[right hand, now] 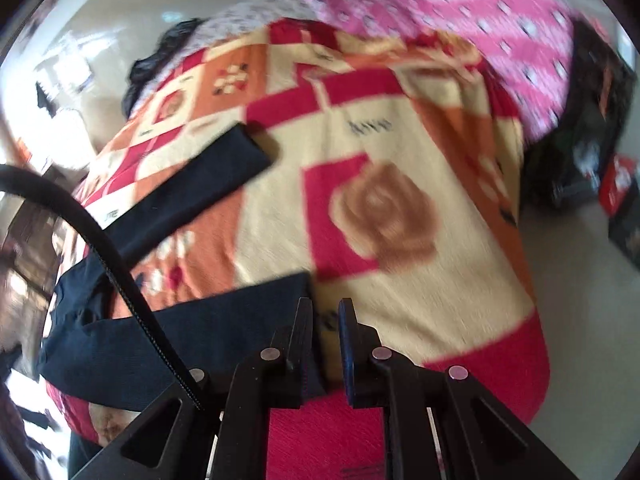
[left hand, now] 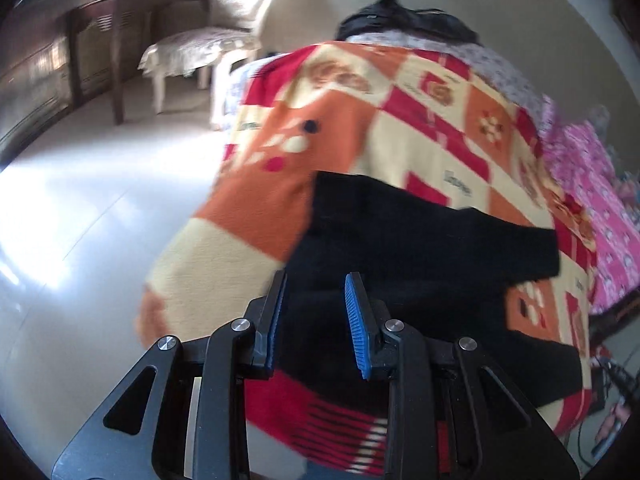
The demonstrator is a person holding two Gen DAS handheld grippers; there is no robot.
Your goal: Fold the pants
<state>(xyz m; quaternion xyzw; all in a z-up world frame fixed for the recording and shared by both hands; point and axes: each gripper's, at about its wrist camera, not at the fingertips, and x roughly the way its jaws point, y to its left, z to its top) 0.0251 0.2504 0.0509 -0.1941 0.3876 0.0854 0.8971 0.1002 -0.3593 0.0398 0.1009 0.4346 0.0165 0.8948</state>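
1. In the left wrist view, the black pants are seen spread on a patterned blanket of orange, red and cream squares.
2. The left hand-held gripper is held above the near part of the pants with its blue-padded fingers apart; nothing is gripped between them.
3. A pink patterned cloth is seen beside the blanket on the right, and a dark garment pile at its far end.
4. A pale chair and a dark wooden cabinet are seen on the tiled floor to the left.
5. In the right wrist view, the pants are seen on the blanket, with one leg stretched away towards the upper left and the other lying across the lower left.
6. The right hand-held gripper is held at the hem edge of the nearer leg, its fingers slightly apart; whether cloth lies between them cannot be told.
7. A black cable is seen curving across the left side, in front of the pants.
8. The pink cloth is seen beyond the blanket at the upper right.
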